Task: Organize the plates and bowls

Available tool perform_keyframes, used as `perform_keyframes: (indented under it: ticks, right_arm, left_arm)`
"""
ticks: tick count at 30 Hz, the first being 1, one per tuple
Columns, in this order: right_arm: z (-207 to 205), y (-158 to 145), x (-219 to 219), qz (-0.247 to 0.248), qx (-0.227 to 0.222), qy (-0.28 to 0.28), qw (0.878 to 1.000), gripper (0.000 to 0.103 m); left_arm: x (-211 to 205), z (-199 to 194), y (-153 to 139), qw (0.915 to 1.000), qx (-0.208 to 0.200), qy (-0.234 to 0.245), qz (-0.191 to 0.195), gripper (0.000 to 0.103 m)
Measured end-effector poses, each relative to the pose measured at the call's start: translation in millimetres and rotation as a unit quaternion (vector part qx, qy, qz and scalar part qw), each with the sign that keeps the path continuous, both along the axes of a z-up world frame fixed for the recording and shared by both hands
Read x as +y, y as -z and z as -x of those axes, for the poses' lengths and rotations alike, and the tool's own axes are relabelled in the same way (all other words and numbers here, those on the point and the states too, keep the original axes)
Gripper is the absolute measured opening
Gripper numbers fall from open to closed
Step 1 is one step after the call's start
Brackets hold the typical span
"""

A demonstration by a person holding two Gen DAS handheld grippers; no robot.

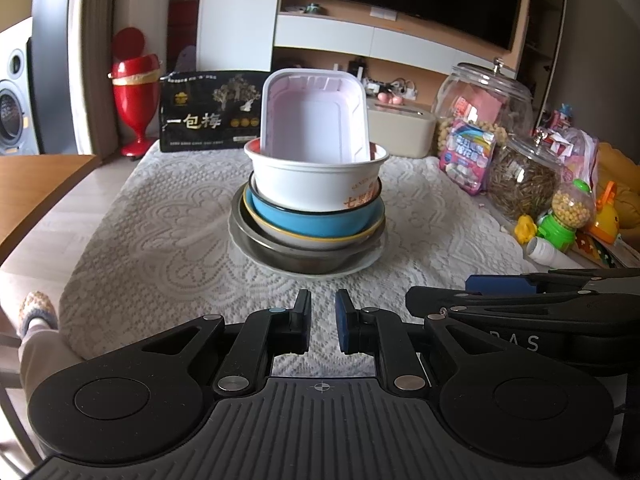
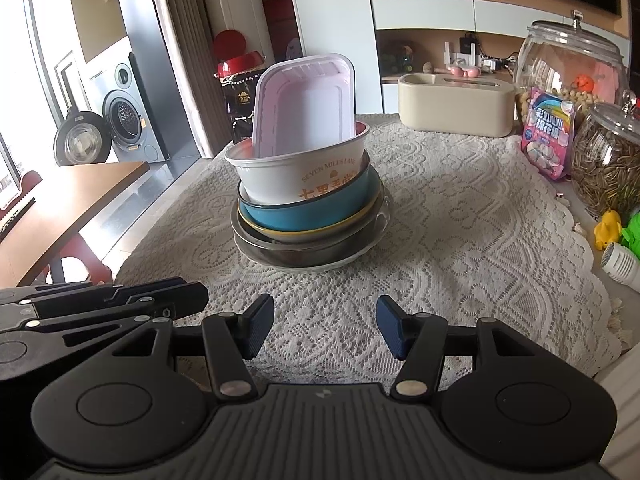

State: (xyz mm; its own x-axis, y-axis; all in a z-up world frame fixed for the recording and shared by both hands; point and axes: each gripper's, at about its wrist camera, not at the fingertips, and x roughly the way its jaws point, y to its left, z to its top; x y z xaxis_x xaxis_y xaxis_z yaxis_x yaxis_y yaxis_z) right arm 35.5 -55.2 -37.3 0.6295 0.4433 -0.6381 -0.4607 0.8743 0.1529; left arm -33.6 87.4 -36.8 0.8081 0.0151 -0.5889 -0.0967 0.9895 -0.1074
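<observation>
Now, what we see:
Stack (image 1: pixel 312 216): bowls nested on tabletop (image 1: pixel 160 220), pink tray (image 1: pixel 314 116) upright on top.
L tool (image 1: pixel 323 322): narrow, empty.
R tool (image 2: pixel 325 326): wide, empty.

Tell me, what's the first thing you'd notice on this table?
The wobbly-looking stack of dishes in the middle of the lace tablecloth: a pink plastic tray stands on end inside a white paper bowl, which sits in a blue bowl on wider dishes. On the table's right side are big glass jars of snacks and bright toys. Both grippers, left gripper and right gripper, are empty in front of the stack.
</observation>
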Motion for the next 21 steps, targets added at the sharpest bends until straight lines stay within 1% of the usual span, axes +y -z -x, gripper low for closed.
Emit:
perform_keyframes:
  ticks: [21]
  right_arm:
    - [-0.5, 0.1, 0.0, 0.0, 0.0, 0.0, 1.0, 0.058]
  left_arm:
    - [-1.4, 1.6, 0.3, 1.0, 0.001, 0.002, 0.003, 0.016]
